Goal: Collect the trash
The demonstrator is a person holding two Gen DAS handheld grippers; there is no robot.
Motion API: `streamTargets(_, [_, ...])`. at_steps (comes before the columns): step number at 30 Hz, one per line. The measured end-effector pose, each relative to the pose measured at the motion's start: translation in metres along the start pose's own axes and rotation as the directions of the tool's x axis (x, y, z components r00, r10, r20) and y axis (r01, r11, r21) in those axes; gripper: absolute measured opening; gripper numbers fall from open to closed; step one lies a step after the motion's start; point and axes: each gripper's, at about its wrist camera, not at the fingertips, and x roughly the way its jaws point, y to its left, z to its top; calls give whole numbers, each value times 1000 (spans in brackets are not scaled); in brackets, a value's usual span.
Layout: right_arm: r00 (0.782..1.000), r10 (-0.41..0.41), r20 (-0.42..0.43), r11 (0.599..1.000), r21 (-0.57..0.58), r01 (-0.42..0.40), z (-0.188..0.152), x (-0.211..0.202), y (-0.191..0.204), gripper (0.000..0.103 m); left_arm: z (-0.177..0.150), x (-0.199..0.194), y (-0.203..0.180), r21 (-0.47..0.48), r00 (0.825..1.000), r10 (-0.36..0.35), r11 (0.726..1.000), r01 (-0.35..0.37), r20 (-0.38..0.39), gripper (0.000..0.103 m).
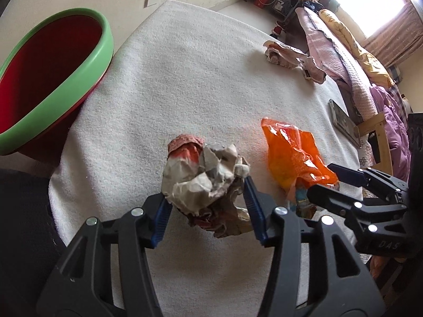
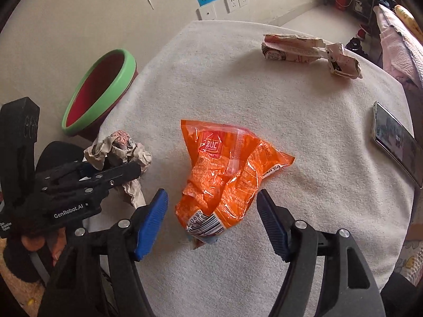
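A crumpled grey-brown paper ball [image 1: 203, 174] with a red printed patch lies on the white cloth, and my left gripper [image 1: 206, 192] is shut on it, both blue pads touching its sides. From the right wrist view the left gripper [image 2: 113, 167] covers part of the same paper ball [image 2: 116, 150]. An orange plastic snack bag [image 2: 224, 174] lies between the spread fingers of my right gripper [image 2: 211, 194], which is open with a gap on each side. In the left wrist view the right gripper [image 1: 321, 178] sits over the near end of the orange bag [image 1: 290, 153].
A red basin with a green rim [image 1: 105, 42] [image 2: 127, 63] stands off the cloth's left edge. A torn pink-white wrapper [image 1: 290, 58] [image 2: 304, 50] lies at the far right. A phone [image 1: 343, 121] [image 2: 396, 142] rests near the right edge. Piled bedding [image 1: 343, 52] lies beyond.
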Motion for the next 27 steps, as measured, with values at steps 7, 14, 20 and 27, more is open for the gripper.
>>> streamTargets(7, [1000, 11, 25, 1000, -11, -10, -1, -1, 5, 49, -1, 2, -4, 26, 1000, -6, 1000, 7, -13, 49])
streamTargets(14, [985, 32, 168, 999, 7, -34, 11, -30, 14, 49, 0, -8, -7, 33, 999, -18, 999, 17, 40, 41])
streamTargets(20, [971, 53, 232, 999, -8, -53, 23, -41, 27, 49, 5, -27, -5, 22, 992, -19, 1000, 16, 126, 40])
streamTargets(27, [963, 78, 258, 997, -15, -77, 31, -44, 40, 49, 5, -30, -1, -1, 990, -6, 1000, 7, 140, 40])
